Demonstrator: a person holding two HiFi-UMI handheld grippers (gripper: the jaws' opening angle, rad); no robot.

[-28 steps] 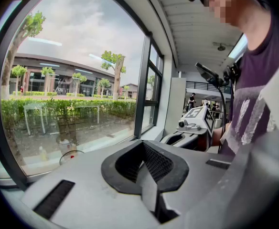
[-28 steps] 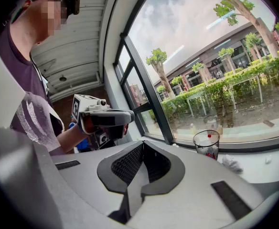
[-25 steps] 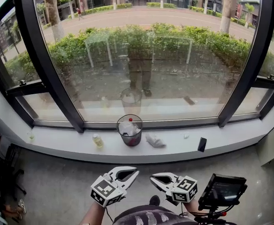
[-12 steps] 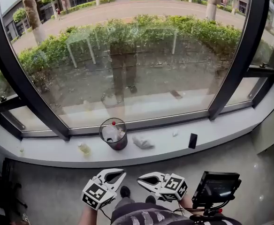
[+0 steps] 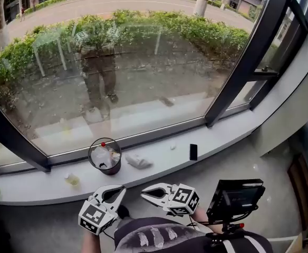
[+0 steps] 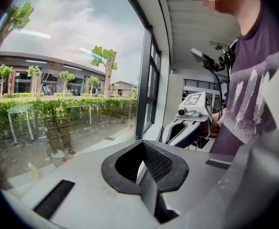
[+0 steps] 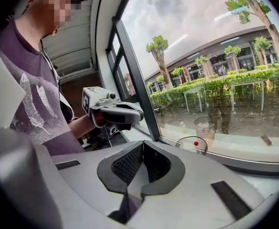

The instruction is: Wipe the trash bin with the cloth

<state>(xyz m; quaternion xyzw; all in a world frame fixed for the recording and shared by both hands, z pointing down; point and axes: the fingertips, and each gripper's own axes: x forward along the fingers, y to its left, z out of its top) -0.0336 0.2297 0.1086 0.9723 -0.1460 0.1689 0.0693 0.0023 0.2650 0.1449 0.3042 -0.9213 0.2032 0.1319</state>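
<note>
The small dark trash bin (image 5: 104, 157) stands on the white window ledge (image 5: 217, 147) against the glass, with white rubbish and a red cap inside; its rim also shows in the right gripper view (image 7: 193, 144). A crumpled pale cloth (image 5: 138, 161) lies just right of it on the ledge. My left gripper (image 5: 120, 190) and right gripper (image 5: 144, 190) hang side by side near my body, well short of the ledge. Both are shut and hold nothing. The left gripper view shows its jaws (image 6: 140, 168) together and the right gripper (image 6: 187, 123) beside them. The right gripper view shows shut jaws (image 7: 134, 171) and the left gripper (image 7: 113, 112).
A black phone (image 5: 193, 152) lies on the ledge right of the cloth, and a small bottle (image 5: 71, 179) left of the bin. A monitor on a rig (image 5: 234, 199) sits at my right side. Dark window frames (image 5: 238, 73) rise from the ledge.
The head view has swung right and tilted down, so the bin and cloth now sit further left and lower. Both grippers stay shut near my body.
</note>
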